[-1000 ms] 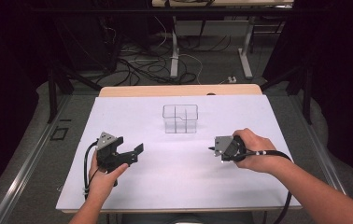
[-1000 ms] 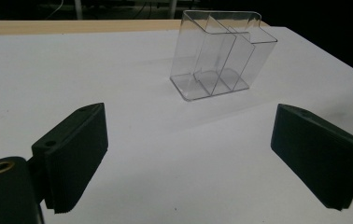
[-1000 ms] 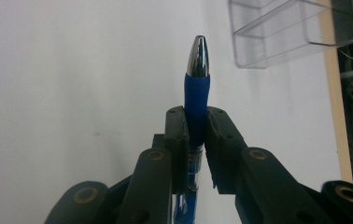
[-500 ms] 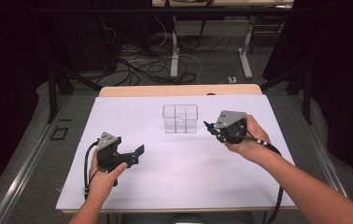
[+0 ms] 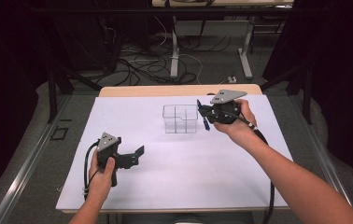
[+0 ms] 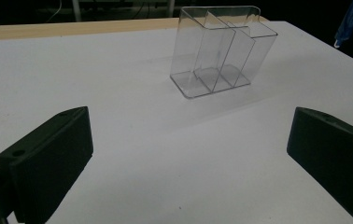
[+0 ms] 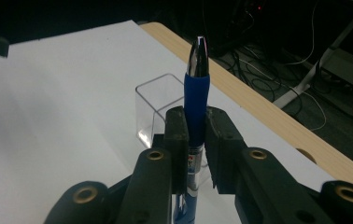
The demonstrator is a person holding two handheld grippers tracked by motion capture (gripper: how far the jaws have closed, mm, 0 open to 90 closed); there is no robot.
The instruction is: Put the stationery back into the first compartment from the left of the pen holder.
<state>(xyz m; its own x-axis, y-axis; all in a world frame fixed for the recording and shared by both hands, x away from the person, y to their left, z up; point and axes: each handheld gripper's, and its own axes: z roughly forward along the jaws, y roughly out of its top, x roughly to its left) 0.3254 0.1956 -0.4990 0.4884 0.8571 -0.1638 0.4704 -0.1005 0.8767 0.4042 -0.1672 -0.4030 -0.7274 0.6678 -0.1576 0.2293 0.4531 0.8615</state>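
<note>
Right gripper (image 5: 206, 113) risen, fingers (image 7: 178, 135) clamping pen (image 7: 196, 100).

A pen (image 7: 196, 93) with a blue rubber grip and a shiny silver tip is clamped between two black jaws at the centre of the right gripper view, its tip pointing up the frame. In the high view the pen (image 5: 205, 124) hangs at upper centre-right, just beside the right wall of a clear plastic holder (image 5: 180, 119), above the desk. The holder is an open-topped box split into compartments by clear partitions, standing upright on the white desk at upper centre of the frame. In the left gripper view the holder (image 6: 221, 49) stands at upper centre-right, with nothing visible in its compartments.
</note>
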